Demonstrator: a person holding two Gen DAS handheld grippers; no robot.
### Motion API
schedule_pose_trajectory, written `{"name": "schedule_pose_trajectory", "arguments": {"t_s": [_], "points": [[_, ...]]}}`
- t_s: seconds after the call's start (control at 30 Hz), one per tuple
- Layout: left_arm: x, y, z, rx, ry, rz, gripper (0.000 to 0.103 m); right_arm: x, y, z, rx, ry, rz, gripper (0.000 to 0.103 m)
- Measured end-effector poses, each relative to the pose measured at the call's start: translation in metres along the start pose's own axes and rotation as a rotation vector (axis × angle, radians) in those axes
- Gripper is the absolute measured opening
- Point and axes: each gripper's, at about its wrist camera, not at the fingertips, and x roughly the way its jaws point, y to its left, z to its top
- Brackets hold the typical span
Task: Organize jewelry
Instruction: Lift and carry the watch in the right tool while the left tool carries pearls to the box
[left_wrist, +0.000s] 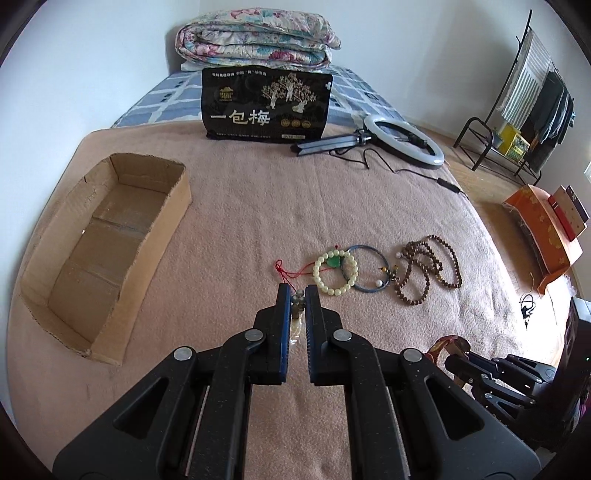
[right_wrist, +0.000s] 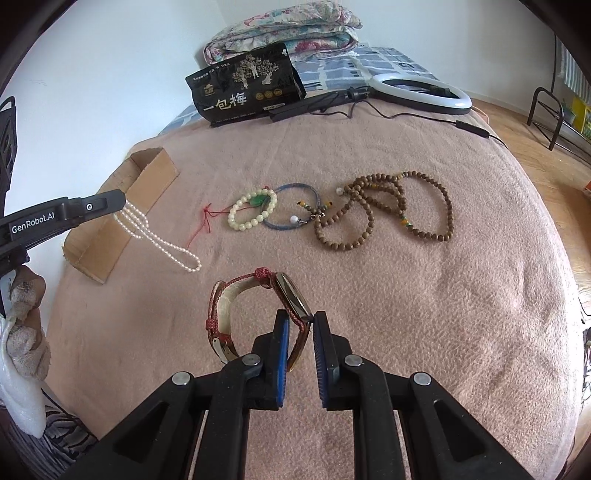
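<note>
- Two pieces are off the bed at once: my left gripper (left_wrist: 297, 295) is clamped on a white pearl necklace (right_wrist: 155, 236), and my right gripper (right_wrist: 300, 319) is pinched on a red-strapped wristwatch (right_wrist: 255, 314).
- From the right wrist view, the pearl strand hangs in loops below the left fingers, its low end near or on the pink blanket (right_wrist: 406, 314); I cannot tell whether it touches.
- From the left wrist view, only a few beads show between the nearly closed jaws.
- My right jaws hold the watch by the strap just beside the case, so the loop of the band sticks out to the left of the jaws, its long axis running away from me.
- Open brown cardboard box (left_wrist: 103, 251) lies to the left of both grippers, its long axis pointing away and slightly right.
- I judge the box to be where both pieces go. My left hand is clearly nearer to it, so the pearls should go first, swung leftward over the near wall.
- Watch has farther to cross and would pass behind the left gripper.
- Still on the blanket ahead, in a row: a cream bead bracelet (left_wrist: 335, 273) with a green stone, a thin blue bangle (left_wrist: 369, 269) overlapping it, and a long brown wooden bead string (left_wrist: 428, 273).
- Dangling pearls could snag the box edge.
</note>
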Motion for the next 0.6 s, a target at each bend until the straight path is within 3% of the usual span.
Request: {"name": "schedule_pose_trajectory", "arguments": {"t_s": [0.23,0.6], "points": [[-0.033,0.023,0.015,-0.052,-0.081,-0.018,0.005,-0.009,0.021,0.011,-0.032,-0.040,0.009,0.011],[-0.066,0.078,0.039,-0.131,-0.173,0.011,0.005,-0.014,0.072,0.050,-0.126,-0.102,0.056,0.011]]}}
